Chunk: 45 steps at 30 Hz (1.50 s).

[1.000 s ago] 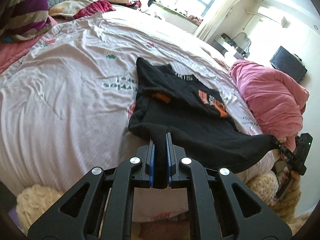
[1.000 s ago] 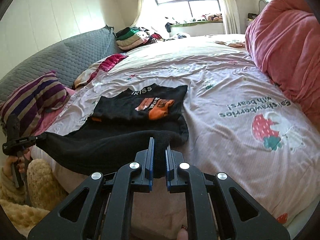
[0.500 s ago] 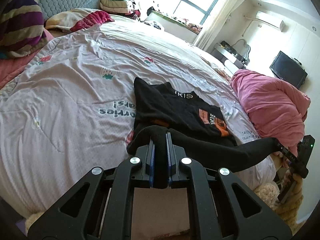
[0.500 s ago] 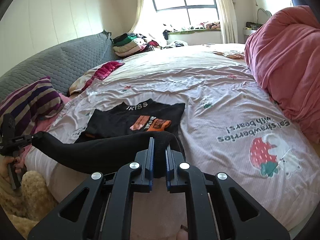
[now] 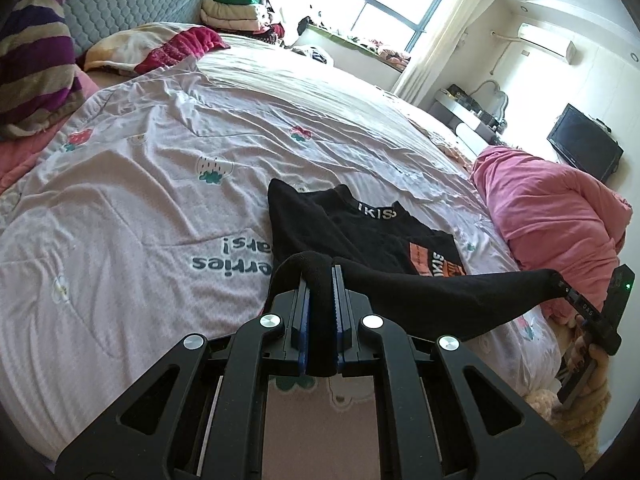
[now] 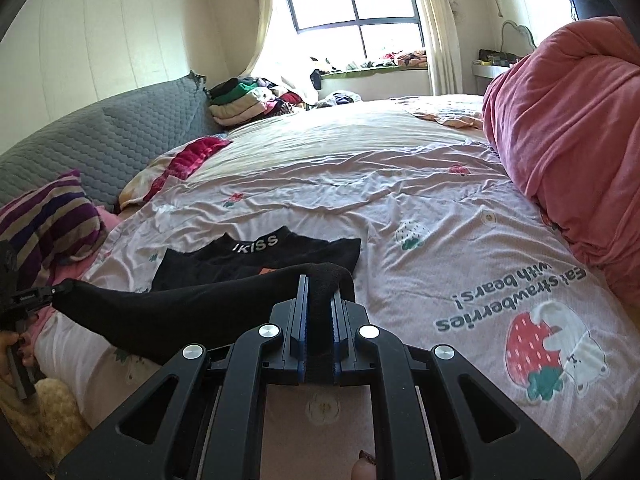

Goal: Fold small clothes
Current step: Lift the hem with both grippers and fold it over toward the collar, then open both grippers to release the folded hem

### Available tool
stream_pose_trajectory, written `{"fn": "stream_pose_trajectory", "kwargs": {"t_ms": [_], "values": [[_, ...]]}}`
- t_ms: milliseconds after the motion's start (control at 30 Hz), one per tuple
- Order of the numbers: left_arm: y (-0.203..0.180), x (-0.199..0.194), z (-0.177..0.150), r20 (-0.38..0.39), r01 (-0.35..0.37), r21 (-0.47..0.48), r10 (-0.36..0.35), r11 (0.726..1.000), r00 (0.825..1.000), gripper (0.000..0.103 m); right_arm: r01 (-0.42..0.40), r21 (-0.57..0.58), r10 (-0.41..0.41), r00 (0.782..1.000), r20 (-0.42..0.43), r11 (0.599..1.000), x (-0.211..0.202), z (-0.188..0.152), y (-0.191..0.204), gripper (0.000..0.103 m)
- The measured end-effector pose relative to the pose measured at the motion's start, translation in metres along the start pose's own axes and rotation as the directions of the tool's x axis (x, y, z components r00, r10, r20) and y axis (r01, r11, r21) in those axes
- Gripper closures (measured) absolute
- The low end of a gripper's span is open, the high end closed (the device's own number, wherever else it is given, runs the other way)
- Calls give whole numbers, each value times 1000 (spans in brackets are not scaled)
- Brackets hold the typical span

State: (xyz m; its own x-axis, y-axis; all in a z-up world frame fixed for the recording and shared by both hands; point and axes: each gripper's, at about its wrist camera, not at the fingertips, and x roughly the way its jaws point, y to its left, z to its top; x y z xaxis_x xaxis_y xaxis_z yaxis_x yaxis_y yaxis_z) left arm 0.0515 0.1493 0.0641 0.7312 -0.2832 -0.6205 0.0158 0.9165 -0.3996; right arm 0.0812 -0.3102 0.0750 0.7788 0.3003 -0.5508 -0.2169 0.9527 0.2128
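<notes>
The black shirt (image 5: 360,236) lies on the near part of the bed (image 5: 160,184), collar toward the window, its "IKISS" neckband readable from the foot side. Its long axis runs from the collar back to the hem, and the hem end is lifted off the sheet and stretched into a taut dark band running crosswise between the two grippers, above the part that lies flat.

The left gripper (image 5: 319,280) is clamped down narrow on one corner of that hem, the cloth bunched up and over between the blue pads. The right gripper (image 6: 319,292) pinches the other corner the same way, jaws drawn nearly together with black fabric filling the gap. Both point forward and downward over the bed edge.

Much of the shirt is hidden: the raised band covers the lower part of the orange chest print (image 5: 436,260), so only part of it shows, and I cannot make out the sleeves with any certainty. The cloth inside each pair of jaws disappears behind the pads. Of the person, only a hand (image 5: 588,360) wrapped round the right gripper's handle shows at the edge of the left view, with a fuzzy cream sleeve below it; in the right view the other hand (image 6: 14,344) is cut off by the frame edge.

A pink duvet (image 6: 568,120) is heaped on the right of the bed, well apart from the shirt.
</notes>
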Motion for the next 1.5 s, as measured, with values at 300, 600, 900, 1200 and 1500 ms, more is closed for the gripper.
{"fn": "stream_pose_trajectory", "kwargs": {"t_ms": [300,600,900,1200,1500], "values": [[3,27,23,-4,-22,-5,22,1000,1000,99,49,-22,-49,999,4,999,36,14,1,95],[10,62,41,-13,-60,6,60,998,998,99,63,-1,-63,998,-24,998,80,31,-6,95],[18,101,62,-25,-83,0,83,997,996,99,89,0,-89,994,-66,996,123,33,-17,95],[25,132,62,-43,-111,17,112,994,993,99,115,15,-112,988,-108,993,155,19,-26,95],[33,148,62,-63,-126,19,127,992,990,98,133,22,-129,982,-140,991,174,12,-31,95]]}}
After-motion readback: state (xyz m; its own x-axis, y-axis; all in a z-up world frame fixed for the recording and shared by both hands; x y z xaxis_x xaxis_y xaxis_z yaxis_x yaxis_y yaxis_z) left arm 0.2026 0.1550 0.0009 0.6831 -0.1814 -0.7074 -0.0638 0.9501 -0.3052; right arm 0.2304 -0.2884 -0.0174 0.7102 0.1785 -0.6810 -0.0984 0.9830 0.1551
